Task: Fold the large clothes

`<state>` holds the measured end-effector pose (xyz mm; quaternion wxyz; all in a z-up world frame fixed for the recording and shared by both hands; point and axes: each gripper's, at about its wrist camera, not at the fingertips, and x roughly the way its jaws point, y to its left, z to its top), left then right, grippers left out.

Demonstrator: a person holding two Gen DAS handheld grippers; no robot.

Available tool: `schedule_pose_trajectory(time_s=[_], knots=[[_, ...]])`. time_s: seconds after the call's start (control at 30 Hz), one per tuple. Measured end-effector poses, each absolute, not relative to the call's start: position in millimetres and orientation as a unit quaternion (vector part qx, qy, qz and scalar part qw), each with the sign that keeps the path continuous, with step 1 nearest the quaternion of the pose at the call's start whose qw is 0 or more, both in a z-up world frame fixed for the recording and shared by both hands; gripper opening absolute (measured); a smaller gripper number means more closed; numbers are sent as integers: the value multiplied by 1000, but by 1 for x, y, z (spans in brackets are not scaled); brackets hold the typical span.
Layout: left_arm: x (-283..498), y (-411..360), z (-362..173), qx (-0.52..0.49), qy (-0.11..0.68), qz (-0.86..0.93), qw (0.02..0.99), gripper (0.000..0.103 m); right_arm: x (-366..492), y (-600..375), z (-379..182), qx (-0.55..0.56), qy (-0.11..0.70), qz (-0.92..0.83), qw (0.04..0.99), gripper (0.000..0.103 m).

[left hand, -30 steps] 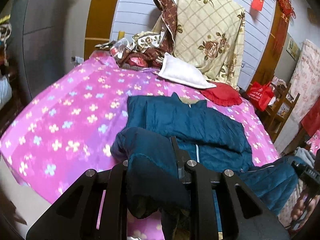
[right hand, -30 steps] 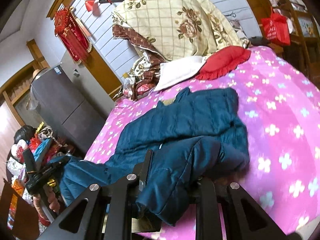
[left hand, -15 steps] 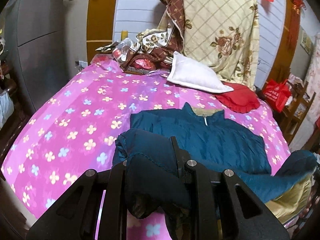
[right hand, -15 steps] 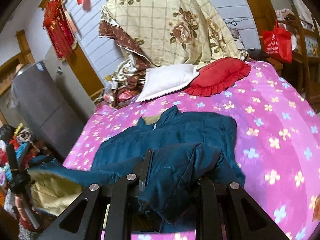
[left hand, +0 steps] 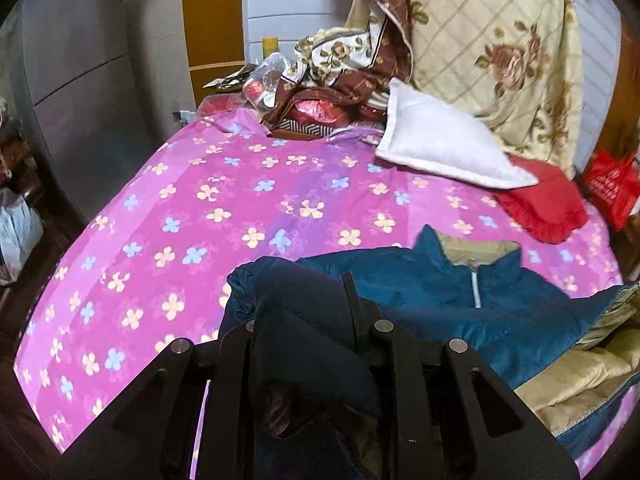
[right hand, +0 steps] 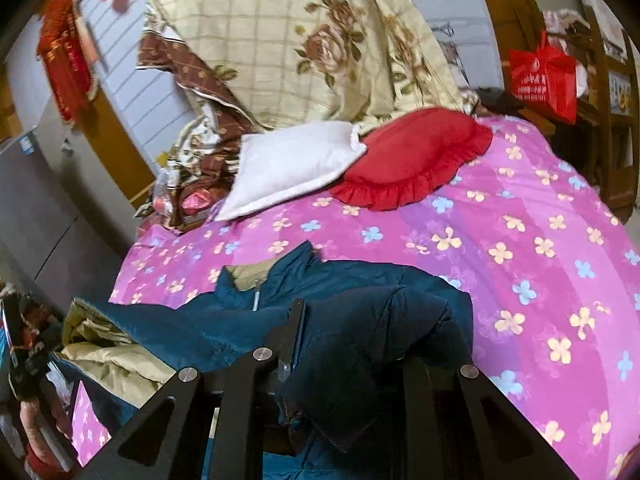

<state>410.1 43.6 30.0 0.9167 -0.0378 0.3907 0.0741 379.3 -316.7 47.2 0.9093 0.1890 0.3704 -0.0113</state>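
A teal padded jacket (left hand: 424, 280) with a beige lining (left hand: 588, 384) lies on a pink flowered bedspread (left hand: 224, 208). Its collar and zip point toward the pillows. My left gripper (left hand: 304, 320) is shut on a bunched fold of the jacket's lower edge, held above the bed. In the right wrist view the same jacket (right hand: 352, 280) is lifted at its other corner, with my right gripper (right hand: 348, 336) shut on a thick wad of it. The beige lining (right hand: 108, 360) shows where the lifted hem turns over. Fabric hides the fingertips of both grippers.
A white pillow (left hand: 440, 140) and a red frilled cushion (left hand: 544, 204) lie at the head of the bed, under a cream rose-patterned quilt (left hand: 500, 44). Clutter and bags (left hand: 304, 96) pile up by the wall. A red bag (right hand: 544, 76) hangs on a wooden shelf.
Both grippers have carried the jacket's lower edge forward toward the collar, folding it over so the beige lining shows. The pillows look nearer now.
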Motion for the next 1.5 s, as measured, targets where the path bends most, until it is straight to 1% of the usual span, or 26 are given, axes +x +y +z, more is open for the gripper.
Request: schedule_pose_trajectory(time_s=[0.23,0.4,0.53,0.63,0.7,0.73,0.77,0.8,0.83,0.87,0.93,1.0,1.03,1.13,1.2,1.33,1.4,1.5], knots=[[466,40,-14,-36,429,103,897,19,433,-324,0,180,411,-35,893,19],[489,34,-51,-17,446,119,887,23,453,-329,-38,184,436,-52,879,19],[504,37,-67,-36,458,119,880,25,461,-335,-53,194,442,-55,874,20],[506,47,-63,-74,462,105,877,25,461,-339,-52,214,441,-43,870,26],[498,63,-51,-129,451,76,880,30,454,-348,-45,258,429,-17,865,37],[493,71,-46,-157,445,58,880,32,451,-353,-42,284,421,1,862,48],[489,77,-40,-181,441,42,878,35,446,-357,-37,306,410,17,859,55],[485,82,-36,-203,437,28,876,39,442,-360,-32,319,400,27,859,59],[480,87,-30,-225,431,13,874,42,437,-362,-24,327,387,36,861,66],[475,94,-24,-247,426,-3,870,46,433,-362,-17,328,378,42,864,71],[468,101,-10,-277,417,-27,865,51,426,-358,-2,320,365,46,873,72],[463,104,0,-295,408,-47,863,60,418,-352,15,296,351,46,887,76],[460,106,7,-304,403,-59,861,61,415,-349,21,287,348,46,891,78],[450,112,31,-318,380,-77,865,68,404,-336,34,248,346,44,904,78],[440,114,42,-310,366,-66,875,77,399,-324,35,213,356,43,909,78],[430,83,49,-216,377,-41,900,78,395,-287,19,125,386,41,913,78],[428,58,39,-157,387,-31,908,78,399,-271,5,92,397,31,913,78],[438,19,11,-91,409,-27,907,78,411,-259,-15,60,409,15,911,78]])
